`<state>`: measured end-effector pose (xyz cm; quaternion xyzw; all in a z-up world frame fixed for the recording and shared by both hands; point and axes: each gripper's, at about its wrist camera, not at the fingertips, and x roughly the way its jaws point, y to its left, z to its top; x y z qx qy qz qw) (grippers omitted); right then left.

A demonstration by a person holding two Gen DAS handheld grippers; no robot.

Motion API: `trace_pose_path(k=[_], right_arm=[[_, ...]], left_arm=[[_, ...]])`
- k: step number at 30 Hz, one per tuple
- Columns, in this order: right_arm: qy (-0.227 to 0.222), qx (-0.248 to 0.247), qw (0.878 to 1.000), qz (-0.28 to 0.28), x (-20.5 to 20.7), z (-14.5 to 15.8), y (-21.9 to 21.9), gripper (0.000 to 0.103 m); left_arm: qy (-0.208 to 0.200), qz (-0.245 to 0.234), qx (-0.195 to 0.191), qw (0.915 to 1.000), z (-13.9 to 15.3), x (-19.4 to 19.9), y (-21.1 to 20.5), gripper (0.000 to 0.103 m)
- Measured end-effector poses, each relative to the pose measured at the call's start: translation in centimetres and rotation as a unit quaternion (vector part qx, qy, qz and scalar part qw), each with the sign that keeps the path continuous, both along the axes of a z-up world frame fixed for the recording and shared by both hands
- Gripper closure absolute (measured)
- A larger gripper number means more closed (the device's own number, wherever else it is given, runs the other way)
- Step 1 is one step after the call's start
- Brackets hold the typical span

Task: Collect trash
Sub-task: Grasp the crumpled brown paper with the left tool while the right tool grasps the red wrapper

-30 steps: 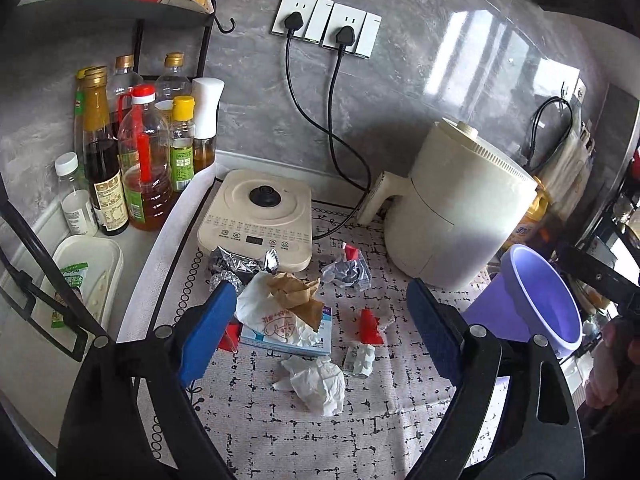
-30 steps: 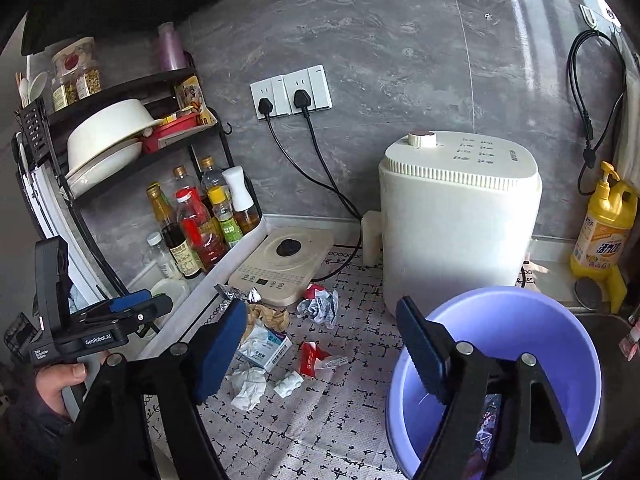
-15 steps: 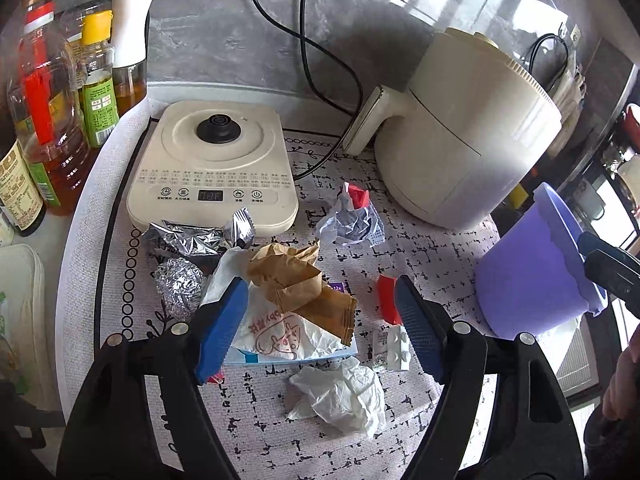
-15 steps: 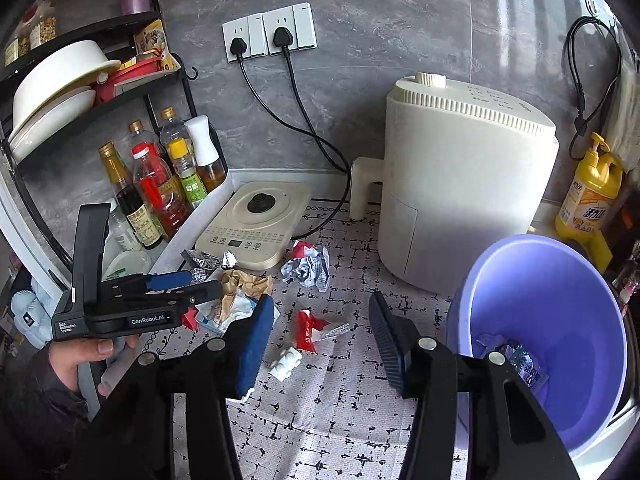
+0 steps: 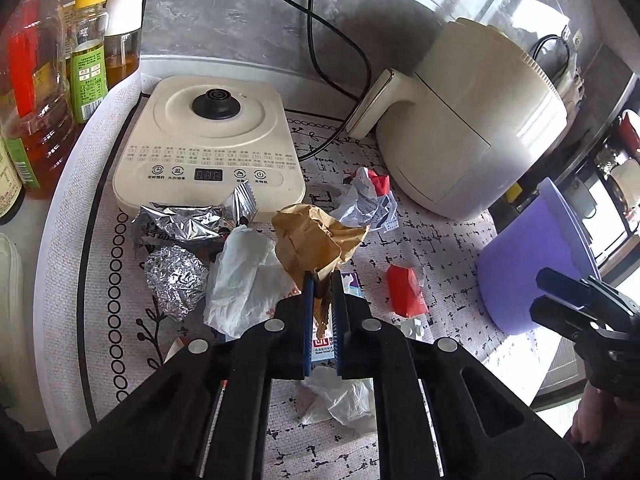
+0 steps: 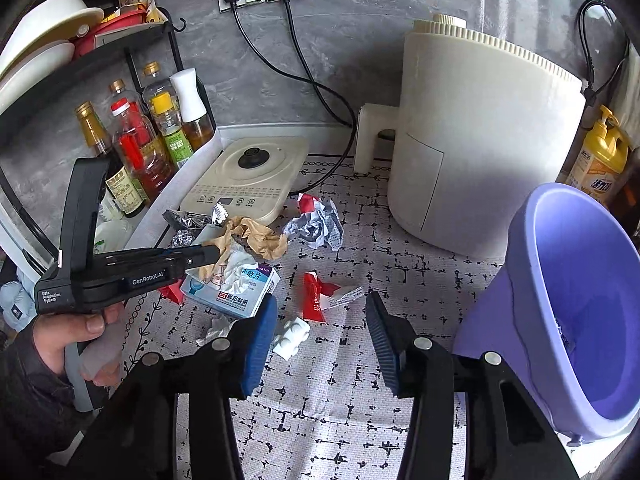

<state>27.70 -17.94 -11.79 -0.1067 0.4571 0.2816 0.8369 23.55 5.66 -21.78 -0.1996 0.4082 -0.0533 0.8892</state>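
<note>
Clamped tight, the left gripper (image 5: 322,280) has its blue pads pinched on the lower edge of a crumpled brown paper bag (image 5: 316,240), which sits on top of the litter pile on the patterned grey mat (image 5: 432,248). Under and beside the bag lie a white crumpled plastic wrapper (image 5: 244,276), a blue-and-white medicine box (image 6: 236,288), a ball of silver foil (image 5: 176,280) and a flattened silver foil packet (image 5: 180,220), all just in front of a cream induction hob (image 5: 208,148). Further right on the mat are a scrunched grey-and-white printed wrapper with a red corner (image 5: 368,200) and a torn red packet (image 5: 406,290); a white crumpled tissue (image 5: 344,398) lies below the left gripper's fingers. Meanwhile the right gripper (image 6: 320,340) hangs above the mat with its jaws closing and nothing between them; a small white blister piece (image 6: 292,338) lies just beside its left pad, and the red packet is a little beyond. At the right stands a tilted lilac plastic bucket (image 6: 580,300), with some scraps visible inside, next to a cream cylindrical air fryer (image 6: 480,132). A hand (image 6: 80,340) grips the left gripper's handle.
</note>
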Motion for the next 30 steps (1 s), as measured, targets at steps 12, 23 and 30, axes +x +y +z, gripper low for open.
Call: trace_pose_path(k=[12,23,30], right_arm=[[0.06,-0.021,0.997,0.031,3.3,-6.1,3.1,0.065],[0.088,-0.025,0.992,0.086,4.5,-7.9,4.0,0.098],[0.062,0.022,0.991,0.119,3.8,-3.6,2.1,0.098]], left_arm=[[-0.06,0.059,0.011,0.9964,3.5,-4.4,2.5,0.098],[-0.065,0.107,0.038,0.9914,5.3,-6.2,1.4,0.098],[-0.087,0.129,0.056,0.9863,7.9,-6.9,-1.3,0.098]])
